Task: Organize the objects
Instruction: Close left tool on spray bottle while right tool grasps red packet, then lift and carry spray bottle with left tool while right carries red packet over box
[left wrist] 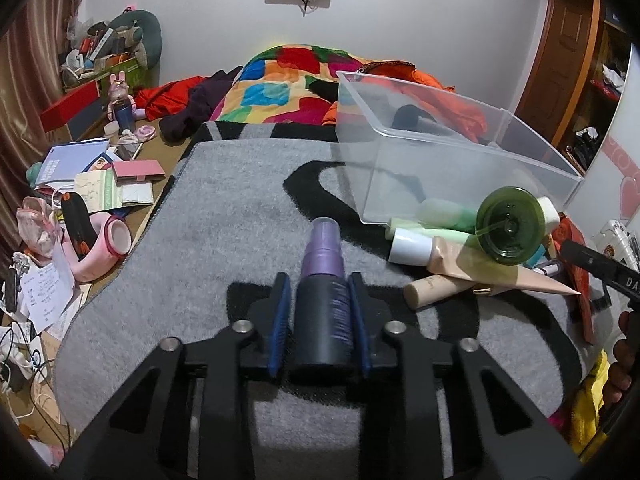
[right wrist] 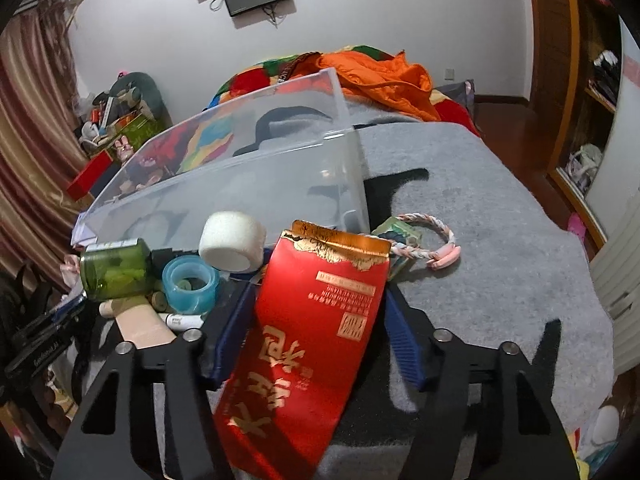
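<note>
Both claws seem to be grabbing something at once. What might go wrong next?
The left gripper clamps a round purple spray bottle low on its body; it could twist or slip when lifted. The right gripper straddles a flat red packet lying askew, so it may crumple or slide free. The green bottle perched on the tubes might roll off if nudged.

Home bedroom: quilted bed (left wrist: 280, 80), curtains (right wrist: 28, 140), wardrobe (left wrist: 560, 60).

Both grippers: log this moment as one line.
left gripper: shut on purple spray bottle | right gripper: around red packet, grip unclear | clear bin: empty
</note>
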{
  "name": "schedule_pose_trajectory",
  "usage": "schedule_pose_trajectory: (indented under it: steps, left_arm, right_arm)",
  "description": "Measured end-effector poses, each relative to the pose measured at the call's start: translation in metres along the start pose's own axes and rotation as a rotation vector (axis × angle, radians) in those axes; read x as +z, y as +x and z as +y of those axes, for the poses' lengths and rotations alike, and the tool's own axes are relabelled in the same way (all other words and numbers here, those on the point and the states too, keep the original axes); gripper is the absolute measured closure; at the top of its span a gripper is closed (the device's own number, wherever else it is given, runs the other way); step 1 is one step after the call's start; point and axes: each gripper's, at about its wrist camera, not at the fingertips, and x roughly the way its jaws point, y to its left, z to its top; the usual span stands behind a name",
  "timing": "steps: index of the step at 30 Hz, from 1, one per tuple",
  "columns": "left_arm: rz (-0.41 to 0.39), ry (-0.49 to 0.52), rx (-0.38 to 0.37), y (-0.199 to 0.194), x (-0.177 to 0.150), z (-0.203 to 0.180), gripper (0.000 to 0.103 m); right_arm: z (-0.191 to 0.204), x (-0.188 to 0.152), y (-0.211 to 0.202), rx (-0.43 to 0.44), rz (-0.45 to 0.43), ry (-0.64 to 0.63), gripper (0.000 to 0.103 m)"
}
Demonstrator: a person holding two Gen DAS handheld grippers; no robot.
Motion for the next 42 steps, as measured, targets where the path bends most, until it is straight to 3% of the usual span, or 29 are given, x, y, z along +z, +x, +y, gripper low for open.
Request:
schedule_pose_trajectory:
  steps: [13,28,34,42]
  left_arm:
    - [-0.058,0.020,0.030,-0.031,0.004,-0.006,0.078]
    - [-0.213,0.065,-0.020,-0.080,0.054,-0.040,0.078]
    - [-0.205,0.066,-0.065,-0.072,0.068,-0.052,0.078]
    - [-0.161,0.077,-0.032,-0.037,0.090,-0.059,0.078]
  right_arm:
    - [-0.006,0.001,-0.030,0.008,-0.069,0.007,0.051]
    - [0.015,0.041,-0.064,0.051,-0.186,-0.099,0.051]
    - [0.019,0.057,-0.057,0.072,-0.179,-0.120,0.051]
    - [0.024,0.080,-0.044,0.087,-0.175,-0.143,0.051]
